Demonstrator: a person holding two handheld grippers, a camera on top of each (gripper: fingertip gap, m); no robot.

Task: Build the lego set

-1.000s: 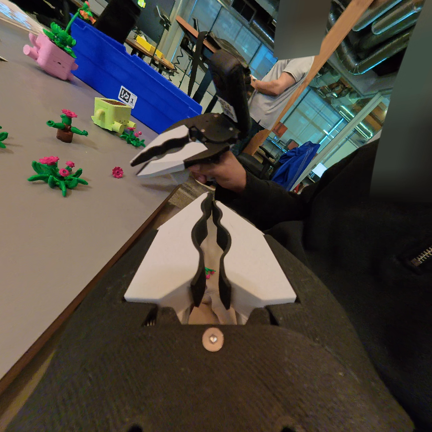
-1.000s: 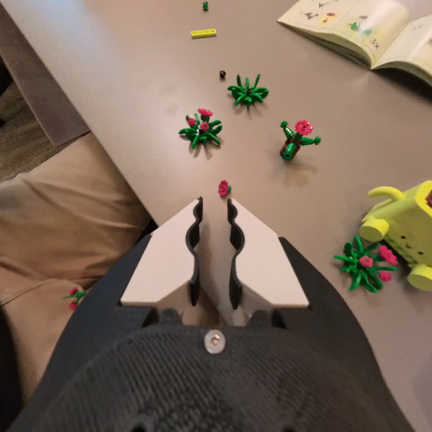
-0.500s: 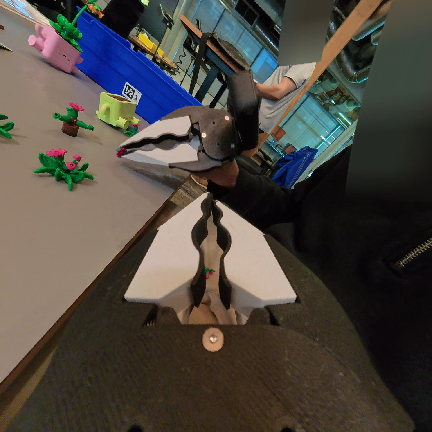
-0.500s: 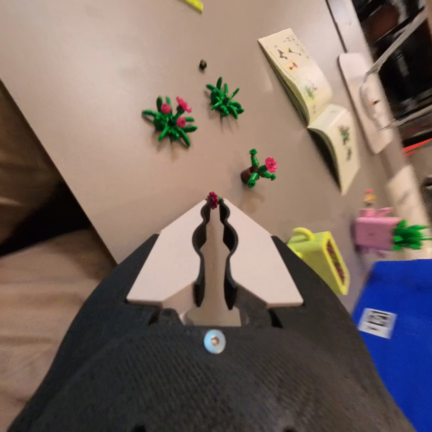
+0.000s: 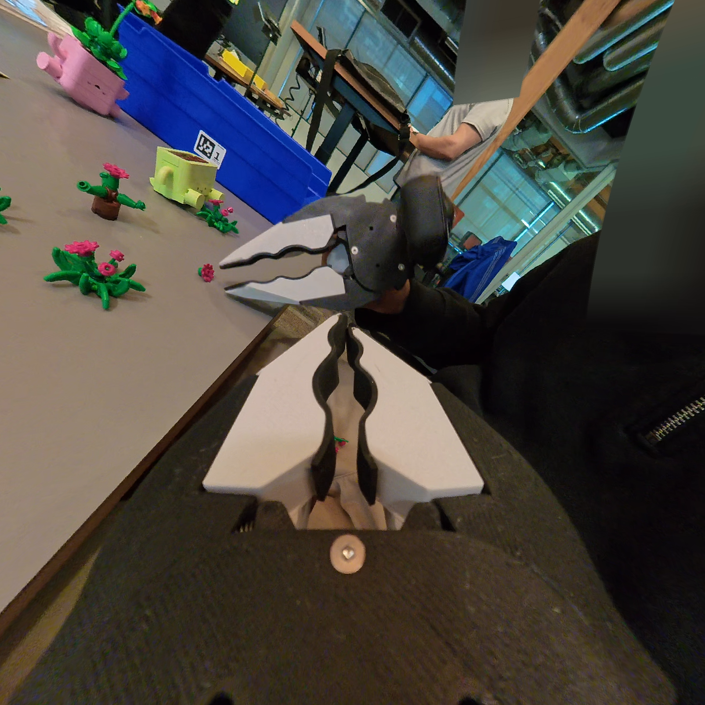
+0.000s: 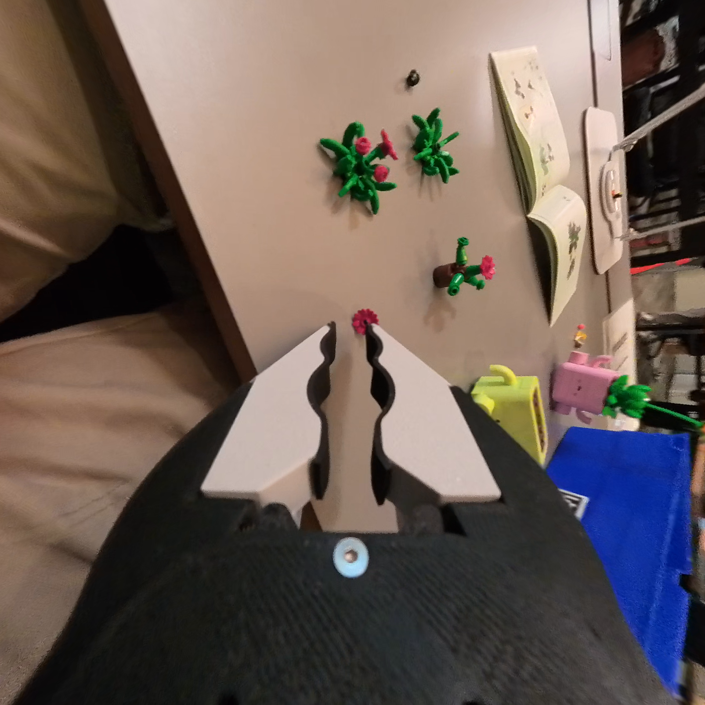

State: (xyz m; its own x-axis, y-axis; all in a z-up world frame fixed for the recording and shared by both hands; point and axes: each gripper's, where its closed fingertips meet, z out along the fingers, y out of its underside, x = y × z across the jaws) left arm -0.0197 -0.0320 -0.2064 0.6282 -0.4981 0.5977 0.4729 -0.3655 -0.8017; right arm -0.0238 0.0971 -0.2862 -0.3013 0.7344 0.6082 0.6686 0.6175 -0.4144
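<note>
Both tongs sit at the near edge of the grey table. Right tongs are spread apart and hold nothing. Left tongs are off the table, over the person's lap, with their tips almost pressed together and nothing between the tips.

Far off on the table is a long blue bin. An open booklet lies flat. A pink pot with a green plant stands by the bin, and a yellow pot stands near it. A leafy green plant with pink flowers lies in the middle, with a plain green plant beside it. A small brown pot with a cactus is close by.

Smallest of all is the loose pink flower. It lies on the table just past the right tongs' tips, right by one finger and not between the two.
</note>
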